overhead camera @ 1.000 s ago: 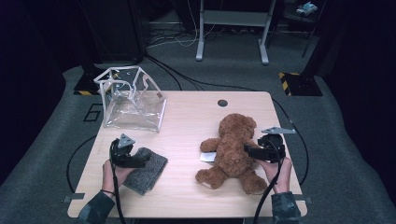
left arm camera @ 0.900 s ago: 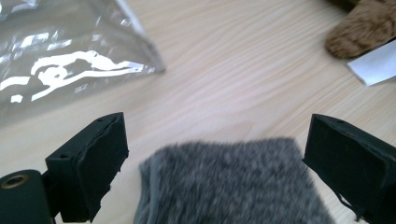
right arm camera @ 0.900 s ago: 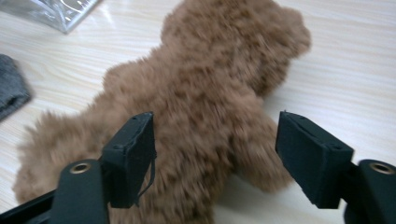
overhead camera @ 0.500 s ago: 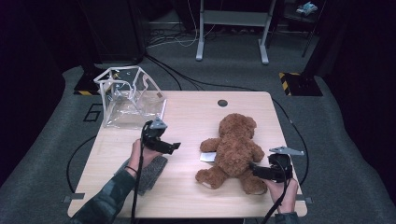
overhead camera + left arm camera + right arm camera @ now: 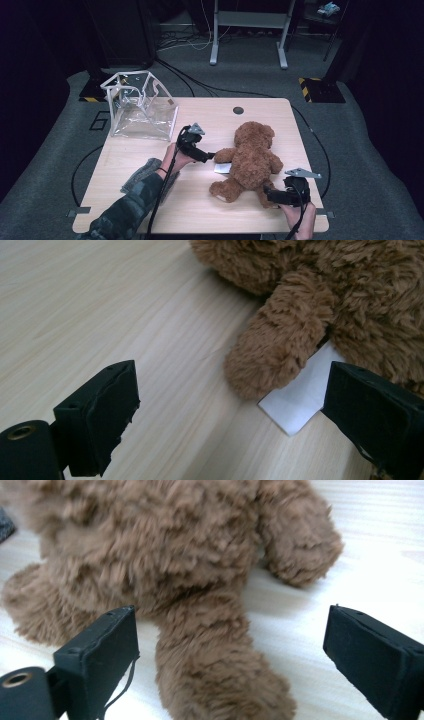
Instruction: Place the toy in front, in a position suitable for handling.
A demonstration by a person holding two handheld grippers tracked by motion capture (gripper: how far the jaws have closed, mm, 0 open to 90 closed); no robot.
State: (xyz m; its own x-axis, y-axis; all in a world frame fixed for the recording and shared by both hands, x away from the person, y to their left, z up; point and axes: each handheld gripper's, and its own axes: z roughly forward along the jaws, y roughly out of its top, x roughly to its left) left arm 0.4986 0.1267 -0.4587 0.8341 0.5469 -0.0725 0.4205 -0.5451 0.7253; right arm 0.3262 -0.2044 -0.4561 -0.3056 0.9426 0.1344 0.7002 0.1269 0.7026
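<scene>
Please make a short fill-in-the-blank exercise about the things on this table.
1. The brown teddy bear lies on the wooden ____.
2. A ____ paper tag sticks out from under its arm.
3. The jaws of the left gripper stand ____.
4. The clear bag stands at the table's far ____ corner.

Missing words: table; white; open; left

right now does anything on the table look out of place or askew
A white tag pokes out from under the bear, partly pinned beneath its arm. The clear bag near the far left corner stands crumpled and lopsided. Nothing looks spilled or damaged.
</scene>
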